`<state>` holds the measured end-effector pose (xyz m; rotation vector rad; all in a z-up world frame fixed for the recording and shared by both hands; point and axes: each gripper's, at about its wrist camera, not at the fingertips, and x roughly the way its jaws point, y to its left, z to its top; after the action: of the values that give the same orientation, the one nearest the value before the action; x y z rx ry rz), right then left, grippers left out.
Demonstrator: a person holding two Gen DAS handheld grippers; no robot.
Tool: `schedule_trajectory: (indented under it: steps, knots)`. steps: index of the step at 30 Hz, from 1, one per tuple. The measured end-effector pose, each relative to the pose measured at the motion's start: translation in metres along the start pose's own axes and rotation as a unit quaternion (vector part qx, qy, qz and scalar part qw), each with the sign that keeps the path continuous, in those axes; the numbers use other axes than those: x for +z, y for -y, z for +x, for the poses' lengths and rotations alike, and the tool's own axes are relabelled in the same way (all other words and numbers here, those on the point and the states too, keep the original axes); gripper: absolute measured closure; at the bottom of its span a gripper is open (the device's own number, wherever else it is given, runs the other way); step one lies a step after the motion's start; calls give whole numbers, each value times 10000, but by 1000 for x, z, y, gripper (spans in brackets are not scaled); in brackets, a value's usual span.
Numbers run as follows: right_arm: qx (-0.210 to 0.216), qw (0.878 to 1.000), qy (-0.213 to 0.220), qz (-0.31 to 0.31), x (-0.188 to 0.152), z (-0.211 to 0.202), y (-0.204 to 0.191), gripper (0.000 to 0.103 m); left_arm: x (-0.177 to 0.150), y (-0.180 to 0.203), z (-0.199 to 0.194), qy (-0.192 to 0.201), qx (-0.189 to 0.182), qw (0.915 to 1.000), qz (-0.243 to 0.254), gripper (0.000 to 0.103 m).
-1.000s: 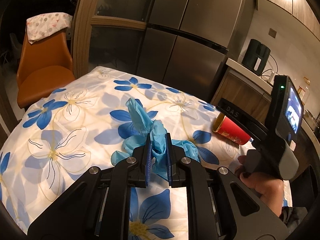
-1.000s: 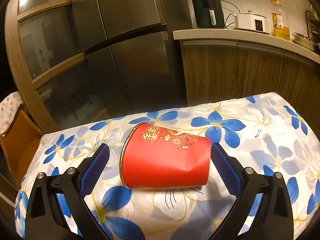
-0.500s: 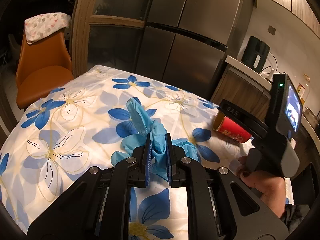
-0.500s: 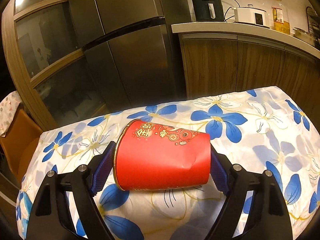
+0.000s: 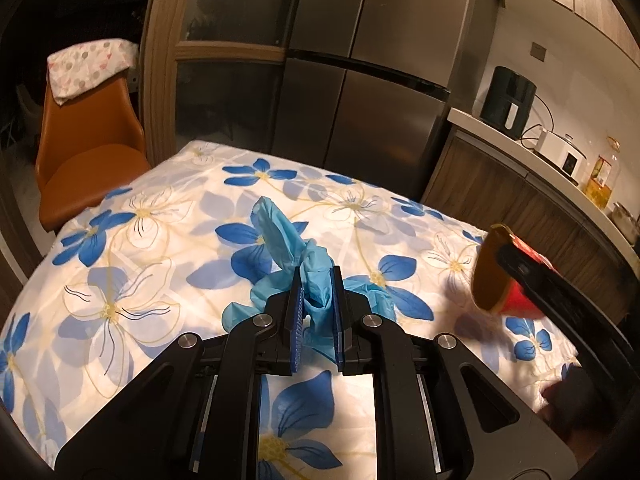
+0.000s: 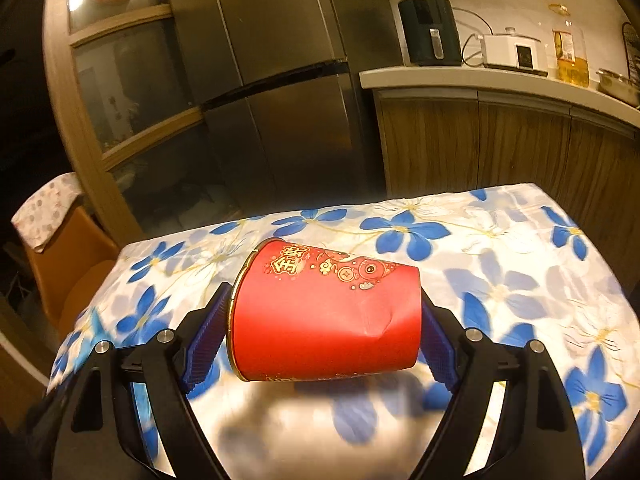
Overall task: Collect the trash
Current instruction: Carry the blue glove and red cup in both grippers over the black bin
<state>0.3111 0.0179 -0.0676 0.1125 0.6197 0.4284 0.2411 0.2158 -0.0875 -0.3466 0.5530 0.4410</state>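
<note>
My left gripper (image 5: 316, 280) is shut on a crumpled blue plastic glove (image 5: 280, 236) that trails onto the flowered tablecloth (image 5: 120, 264). My right gripper (image 6: 324, 304) is shut on a red paper cup (image 6: 324, 320) with gold print, held on its side by rim and base, lifted above the tablecloth (image 6: 500, 264). In the left wrist view the red cup (image 5: 492, 280) hangs in the air at the right, open mouth toward me, with the right gripper's finger (image 5: 532, 280) across it.
A steel fridge (image 5: 372, 80) stands behind the table. An orange chair (image 5: 88, 136) with a cloth over its back is at the far left. A wooden counter (image 6: 500, 128) with an air fryer (image 6: 430, 32), cooker and oil bottle runs along the right.
My right gripper closed on the red cup and lifted it off the table, toward the left. My left gripper stayed shut on the blue glove, almost still.
</note>
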Motion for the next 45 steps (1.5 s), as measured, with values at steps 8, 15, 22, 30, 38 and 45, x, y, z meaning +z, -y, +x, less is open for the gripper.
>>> schedule_trajectory:
  steps: [8, 15, 22, 30, 38, 45]
  knots:
    - [211, 9994, 197, -183, -19, -64, 22, 21, -4, 24, -27, 124, -48, 9996, 249, 91]
    - [121, 9990, 421, -55, -26, -111, 62, 21, -15, 68, -56, 225, -348, 9976, 552, 91]
    - [-210, 9969, 745, 118, -26, -158, 111, 21, -25, 131, -86, 367, -780, 9921, 907, 91]
    - [-922, 9880, 1178, 382, -19, -209, 184, 21, -41, 237, -119, 479, -1679, 9741, 1436, 91]
    - [-1780, 9707, 1488, 623, -15, -246, 264, 21, -63, 343, -143, 551, -2538, 9471, 1884, 91]
    - [-2113, 9576, 1720, 940, -10, -262, 320, 21, -86, 423, -150, 608, -3133, 9219, 2196, 91]
